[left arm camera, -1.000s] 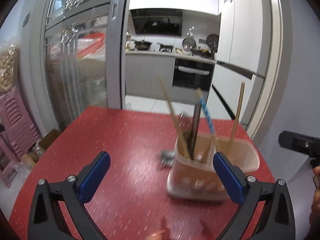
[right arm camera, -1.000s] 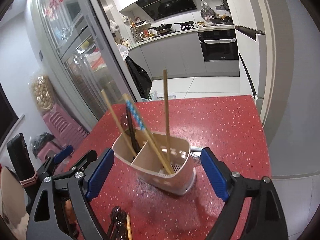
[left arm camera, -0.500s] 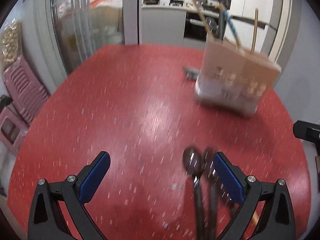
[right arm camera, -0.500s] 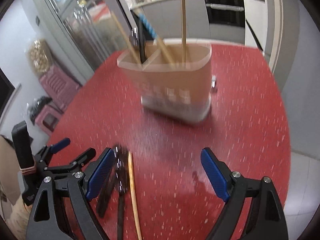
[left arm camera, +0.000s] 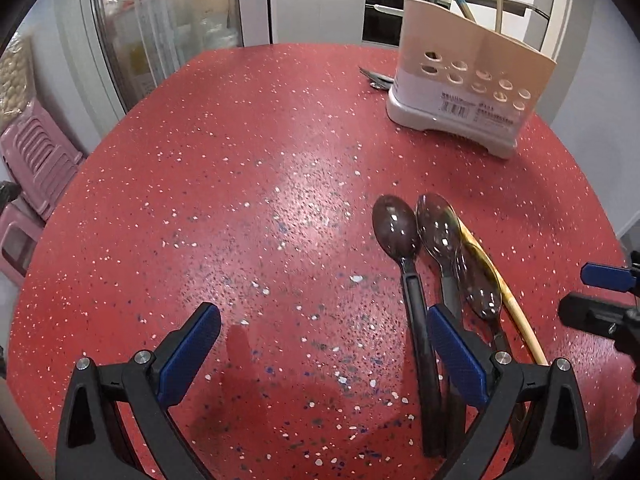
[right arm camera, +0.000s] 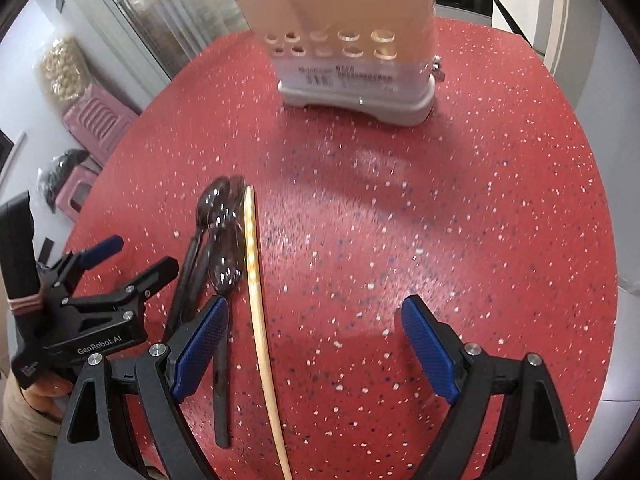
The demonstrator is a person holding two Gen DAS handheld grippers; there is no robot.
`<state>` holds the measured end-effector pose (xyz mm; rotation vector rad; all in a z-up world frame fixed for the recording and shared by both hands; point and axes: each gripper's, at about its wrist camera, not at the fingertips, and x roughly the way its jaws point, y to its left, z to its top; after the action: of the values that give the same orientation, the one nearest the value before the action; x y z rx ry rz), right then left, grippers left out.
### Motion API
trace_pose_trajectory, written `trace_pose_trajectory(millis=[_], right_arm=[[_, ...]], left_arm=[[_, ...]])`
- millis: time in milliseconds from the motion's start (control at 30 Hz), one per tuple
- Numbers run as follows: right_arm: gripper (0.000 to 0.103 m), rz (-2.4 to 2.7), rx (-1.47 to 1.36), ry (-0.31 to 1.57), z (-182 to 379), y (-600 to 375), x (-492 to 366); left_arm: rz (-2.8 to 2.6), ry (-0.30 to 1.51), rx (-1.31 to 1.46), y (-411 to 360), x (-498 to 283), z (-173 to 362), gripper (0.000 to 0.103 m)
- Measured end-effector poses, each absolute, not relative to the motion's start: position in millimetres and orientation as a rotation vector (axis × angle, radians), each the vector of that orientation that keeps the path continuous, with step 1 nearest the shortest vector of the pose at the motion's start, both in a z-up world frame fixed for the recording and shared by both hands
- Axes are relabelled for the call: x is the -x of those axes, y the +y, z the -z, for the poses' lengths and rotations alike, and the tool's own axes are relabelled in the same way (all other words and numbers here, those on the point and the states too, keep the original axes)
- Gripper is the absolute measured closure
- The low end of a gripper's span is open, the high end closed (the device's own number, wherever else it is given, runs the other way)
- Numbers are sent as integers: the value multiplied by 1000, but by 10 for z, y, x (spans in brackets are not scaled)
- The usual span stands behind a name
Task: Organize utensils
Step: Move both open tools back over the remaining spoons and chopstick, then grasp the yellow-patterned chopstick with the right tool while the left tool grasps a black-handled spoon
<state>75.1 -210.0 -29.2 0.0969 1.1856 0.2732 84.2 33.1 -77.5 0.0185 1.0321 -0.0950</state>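
Three dark spoons and a wooden chopstick lie side by side on the red speckled table. They also show in the right wrist view as spoons and chopstick. A beige utensil holder stands at the far right and holds chopsticks and a dark utensil; the right wrist view shows the holder straight ahead. My left gripper is open and empty, its right finger over the spoon handles. My right gripper is open and empty, just right of the chopstick.
A metal utensil lies behind the holder. Pink plastic stools stand left of the table. Glass cabinet doors and a kitchen lie beyond. The left gripper shows at the left of the right wrist view.
Both grippers have pulled back from the holder and tilted down toward the near table. The spoons and chopstick have come into view close under the fingers.
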Motion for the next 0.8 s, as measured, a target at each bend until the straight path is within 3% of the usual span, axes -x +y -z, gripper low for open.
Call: trace_pose_trajectory(millis=[500,800], right_arm=[[15,-258,58,1204,387,-1891,-604],[30,-233,192,1194,413,-1661,-623]], left_arm=[[91,1044,-32,276,-904,737,0],[83,1063,-27,346,-1018,741,0]])
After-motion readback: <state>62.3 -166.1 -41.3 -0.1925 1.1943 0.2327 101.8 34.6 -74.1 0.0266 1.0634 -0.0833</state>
